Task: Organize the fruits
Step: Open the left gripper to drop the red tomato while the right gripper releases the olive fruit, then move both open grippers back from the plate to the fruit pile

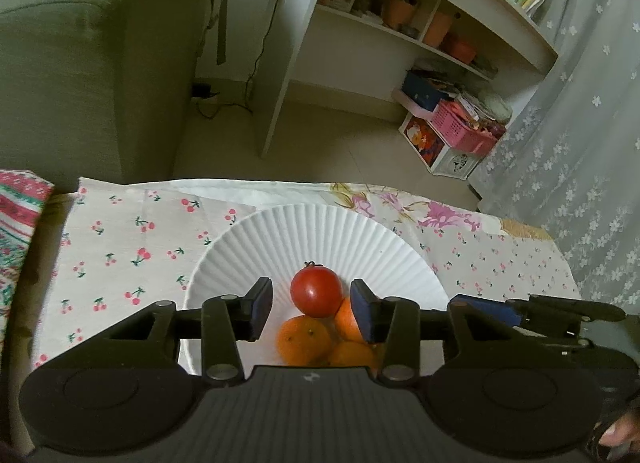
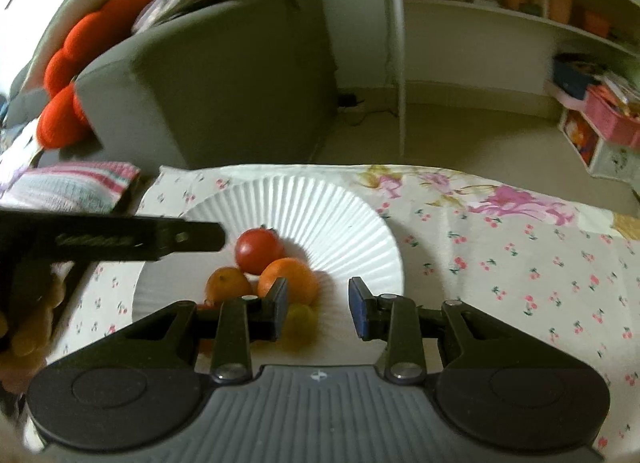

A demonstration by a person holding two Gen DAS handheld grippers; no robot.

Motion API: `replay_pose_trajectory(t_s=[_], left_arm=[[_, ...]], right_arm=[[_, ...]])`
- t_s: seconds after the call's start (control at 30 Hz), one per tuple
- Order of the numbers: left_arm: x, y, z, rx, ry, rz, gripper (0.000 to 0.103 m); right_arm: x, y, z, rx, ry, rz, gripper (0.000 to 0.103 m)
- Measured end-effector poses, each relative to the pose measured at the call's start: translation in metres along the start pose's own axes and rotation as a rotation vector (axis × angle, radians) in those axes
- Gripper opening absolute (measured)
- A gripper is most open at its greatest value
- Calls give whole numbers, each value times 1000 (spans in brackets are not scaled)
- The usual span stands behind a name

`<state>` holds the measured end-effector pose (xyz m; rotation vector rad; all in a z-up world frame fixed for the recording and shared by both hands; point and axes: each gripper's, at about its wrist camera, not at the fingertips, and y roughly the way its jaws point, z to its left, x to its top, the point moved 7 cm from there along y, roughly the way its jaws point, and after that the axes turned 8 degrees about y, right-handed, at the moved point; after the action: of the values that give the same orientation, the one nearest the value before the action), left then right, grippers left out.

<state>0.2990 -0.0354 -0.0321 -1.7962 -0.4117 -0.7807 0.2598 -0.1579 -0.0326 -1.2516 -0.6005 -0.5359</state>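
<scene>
**A:** Where did your fruit sit?

**B:** On the ribbed white paper plate: a smooth red tomato, three dimpled oranges and a pale green fruit, bunched together on the cherry-print cloth.

**A:** And your grippers?

**B:** Your left gripper stood released, pads clear of the tomato. Your right gripper gaped empty beside the pile. No writing was legible to you.

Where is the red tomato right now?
The tomato sits on the white plate, touching the oranges on their far side, in both wrist views.
</scene>
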Motion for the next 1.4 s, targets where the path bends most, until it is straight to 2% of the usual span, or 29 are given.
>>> replay_pose_trajectory(t_s=[0.13,0.2,0.33,0.43,0.5,0.6,0.8,0.93,1.1,1.23,1.4], left_arm=[[-2,-11,0,14,-8,-7,41],[-4,-17,0,44,-3,-4,43],[-11,-28,-3,100,32,6,46],[-17,-38,-6,120,40,7,53],[-23,-46,-7,132,42,11,55],[-33,-56,-7,150,45,21,58],[-51,-80,-1,177,22,29,69],[-66,-96,5,185,-4,29,78],[-80,-110,4,196,0,33,82],[-98,-115,0,217,39,49,82],[-120,-119,0,198,58,68,82]], right_arm=[[0,-6,-1,15,48,13,33],[-2,-10,2,17,52,25,39],[-6,-18,12,30,47,53,41],[-9,-27,16,53,64,69,54],[-13,-34,21,54,50,72,69],[-15,-42,28,40,17,68,75],[-18,-51,37,73,42,91,84],[-23,-57,44,90,34,120,87],[-34,-62,51,124,65,176,90],[-44,-68,60,123,44,186,90],[-59,-71,68,154,49,219,86]])
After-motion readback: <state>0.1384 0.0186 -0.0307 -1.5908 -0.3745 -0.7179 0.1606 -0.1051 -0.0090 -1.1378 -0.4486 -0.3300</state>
